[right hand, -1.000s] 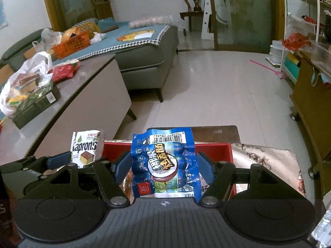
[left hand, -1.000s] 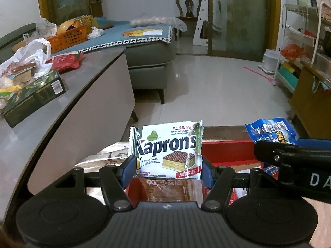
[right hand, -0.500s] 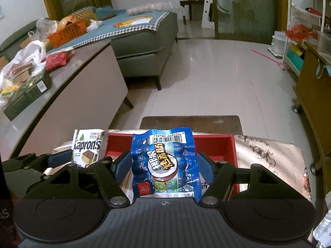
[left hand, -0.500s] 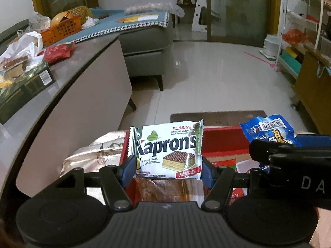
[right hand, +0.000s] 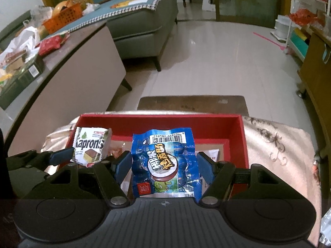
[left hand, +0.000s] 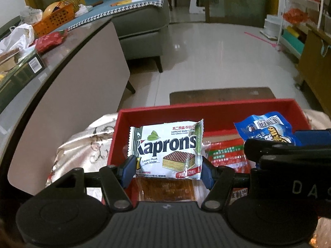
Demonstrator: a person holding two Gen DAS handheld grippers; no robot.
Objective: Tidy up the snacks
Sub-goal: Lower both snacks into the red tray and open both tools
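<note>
— Blue pads of the left gripper [left hand: 167,170] are clamped on the wafer pack [left hand: 167,149], held upright over the red box [left hand: 206,109].
— And the right?
— The right gripper [right hand: 163,168] grips the blue packet [right hand: 165,163] over the same box, beside the wafer pack. More packets lie inside; a patterned cloth [right hand: 273,150] lies beneath.

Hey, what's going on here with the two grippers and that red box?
A person is sorting snacks with a handheld gripper in each hand. The left gripper is clamped on a white Kaprons wafer pack, and the right gripper is clamped on a blue sausage snack pack. Both packs hang over the open red box, which already has other packets in it. Neither pack has been let go yet.
</note>
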